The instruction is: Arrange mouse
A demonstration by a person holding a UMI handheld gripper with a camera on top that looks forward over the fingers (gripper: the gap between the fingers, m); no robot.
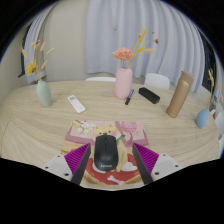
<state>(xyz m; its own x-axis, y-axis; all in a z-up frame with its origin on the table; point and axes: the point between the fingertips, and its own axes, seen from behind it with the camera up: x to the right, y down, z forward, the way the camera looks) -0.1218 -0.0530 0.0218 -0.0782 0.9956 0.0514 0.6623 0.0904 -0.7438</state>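
Observation:
A black mouse (106,153) lies on a colourful picture mouse mat (120,135) on the wooden table (40,130). My gripper (112,170) is open, with the mouse between its two fingers. There is a small gap on the left side and a wider gap on the right. The left finger pad (79,160) and the right finger pad (148,161) stand over the mat's near corners. The mat's near edge is hidden under the fingers.
Beyond the mat are a white remote (77,102), a pink vase with flowers (124,82), a small dark pen-like thing (129,96), a black box (149,95) and a brown bottle (179,95). A green vase (44,92) stands far left, a blue cup (203,118) far right.

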